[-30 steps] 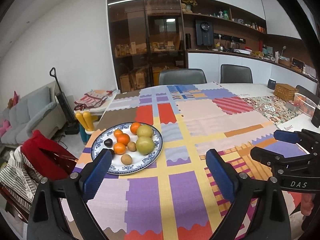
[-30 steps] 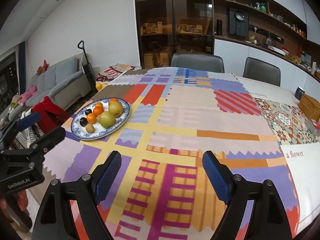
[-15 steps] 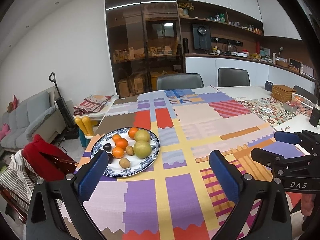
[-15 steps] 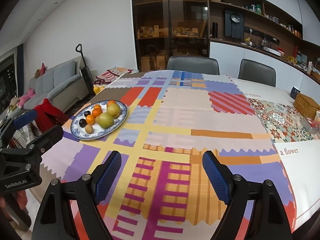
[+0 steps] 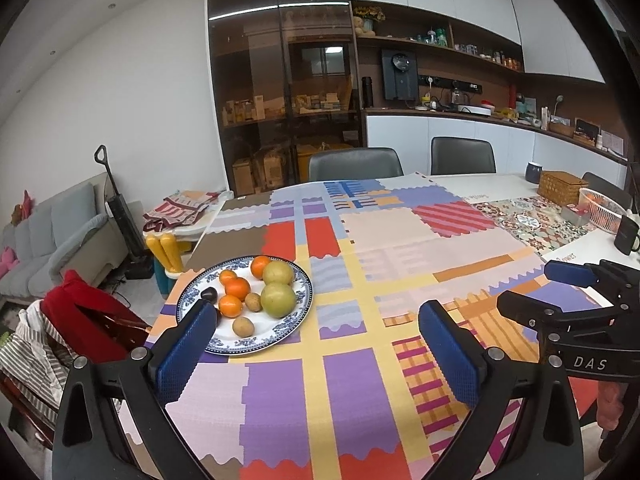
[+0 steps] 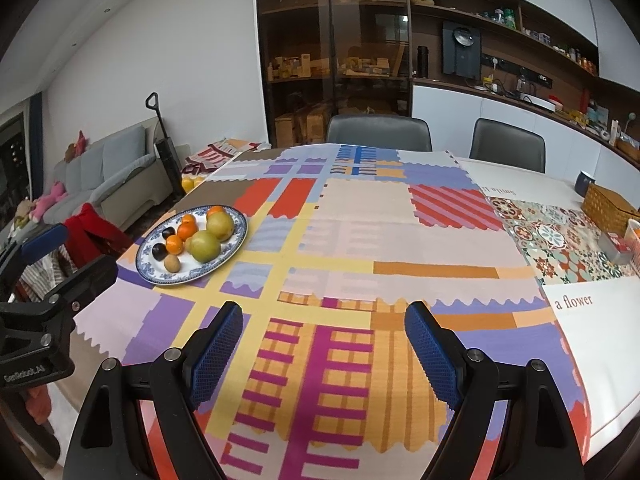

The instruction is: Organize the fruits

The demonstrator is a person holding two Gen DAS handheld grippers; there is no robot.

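Both claws hang over the patchwork tablecloth with nothing in them. My left gripper has just been spreading its blue pads, and now they stand wide apart with only cloth showing between them. My right gripper is spread too, but a bit less, and it holds nothing. Near the left corner of the tablecloth sits the blue and white plate. On the plate I see small oranges, two big yellow-green fruits, brown kiwis and dark plums, all bunched close together.
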